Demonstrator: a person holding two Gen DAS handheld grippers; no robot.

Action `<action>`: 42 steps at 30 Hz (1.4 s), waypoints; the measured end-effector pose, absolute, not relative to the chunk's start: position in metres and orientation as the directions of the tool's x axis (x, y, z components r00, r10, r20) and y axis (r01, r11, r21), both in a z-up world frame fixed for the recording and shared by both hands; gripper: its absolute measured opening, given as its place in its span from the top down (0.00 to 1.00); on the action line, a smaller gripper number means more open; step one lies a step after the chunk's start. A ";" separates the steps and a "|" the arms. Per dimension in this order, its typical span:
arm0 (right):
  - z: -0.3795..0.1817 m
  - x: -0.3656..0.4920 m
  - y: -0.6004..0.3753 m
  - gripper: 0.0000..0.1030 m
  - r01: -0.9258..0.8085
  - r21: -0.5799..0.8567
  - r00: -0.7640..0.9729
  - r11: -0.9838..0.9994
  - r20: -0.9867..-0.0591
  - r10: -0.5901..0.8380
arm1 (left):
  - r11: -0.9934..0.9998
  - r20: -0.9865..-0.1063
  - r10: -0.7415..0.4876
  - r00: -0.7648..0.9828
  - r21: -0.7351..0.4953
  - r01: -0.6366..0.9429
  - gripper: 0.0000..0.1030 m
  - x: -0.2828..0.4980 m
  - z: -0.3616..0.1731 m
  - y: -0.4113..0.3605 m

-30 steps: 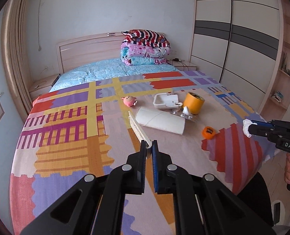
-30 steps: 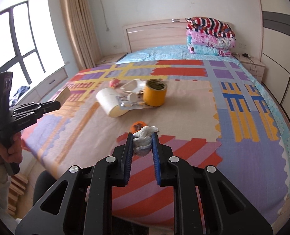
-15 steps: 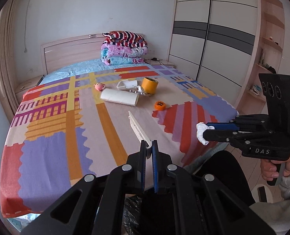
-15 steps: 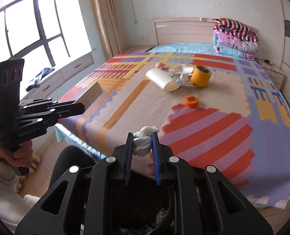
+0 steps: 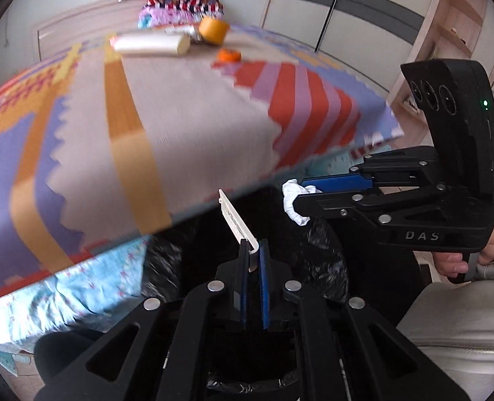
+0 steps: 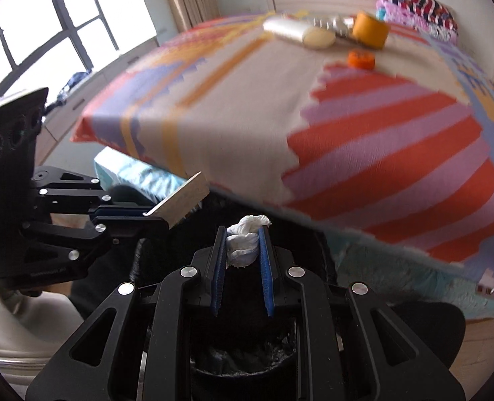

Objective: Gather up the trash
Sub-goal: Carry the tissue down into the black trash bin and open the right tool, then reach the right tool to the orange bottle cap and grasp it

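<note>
My left gripper (image 5: 254, 250) is shut on a flat beige cardboard piece (image 5: 237, 222), which also shows in the right wrist view (image 6: 183, 203). My right gripper (image 6: 242, 237) is shut on a crumpled white tissue (image 6: 245, 242), seen from the side in the left wrist view (image 5: 293, 200). Both grippers hang over a black-lined trash bin (image 5: 323, 260) at the foot of the bed; the bin's mouth lies below the fingers (image 6: 243, 357).
The bed with a patterned cover (image 5: 180, 110) fills the view ahead. On it lie a white roll (image 5: 153, 44), an orange tape roll (image 5: 214, 30) and a small orange tape measure (image 5: 228, 55). Wardrobe (image 5: 363, 10) at right, window (image 6: 46, 33) at left.
Both grippers have pulled back from the bed and dropped down over the trash bin, still holding the cardboard and the tissue. The bed objects now look far off.
</note>
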State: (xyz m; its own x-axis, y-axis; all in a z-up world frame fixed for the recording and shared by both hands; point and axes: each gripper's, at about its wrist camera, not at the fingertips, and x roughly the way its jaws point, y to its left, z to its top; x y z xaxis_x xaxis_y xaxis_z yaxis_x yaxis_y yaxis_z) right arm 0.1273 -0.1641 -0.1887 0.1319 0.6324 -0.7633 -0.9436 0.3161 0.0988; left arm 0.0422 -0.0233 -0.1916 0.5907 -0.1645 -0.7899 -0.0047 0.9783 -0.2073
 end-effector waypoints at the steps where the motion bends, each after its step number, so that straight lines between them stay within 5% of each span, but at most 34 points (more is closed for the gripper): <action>1: -0.198 0.127 -0.163 0.81 -0.941 0.096 0.130 0.323 -0.779 0.613 | 0.977 -0.802 -0.171 0.573 -0.213 -0.007 0.94 0.044 -0.200 -0.023; 5: -0.229 0.127 -0.158 0.81 -0.938 0.092 0.116 0.335 -0.826 0.552 | 0.994 -0.875 -0.071 0.479 -0.101 -0.036 0.94 0.054 -0.239 -0.027; 20: -0.268 0.140 -0.159 0.80 -0.911 0.147 0.061 0.384 -0.876 0.479 | 0.996 -0.925 -0.042 0.377 -0.071 -0.062 0.94 0.063 -0.283 -0.029; 24: -0.266 0.145 -0.150 0.63 -0.908 0.152 0.059 0.390 -0.875 0.480 | 0.996 -0.930 -0.016 0.368 -0.046 -0.074 0.94 0.064 -0.288 -0.030; 42: -0.191 0.141 -0.165 0.62 -0.924 0.136 0.134 0.359 -0.763 0.633 | 0.997 -0.840 -0.074 0.537 -0.067 0.033 0.93 0.056 -0.192 -0.038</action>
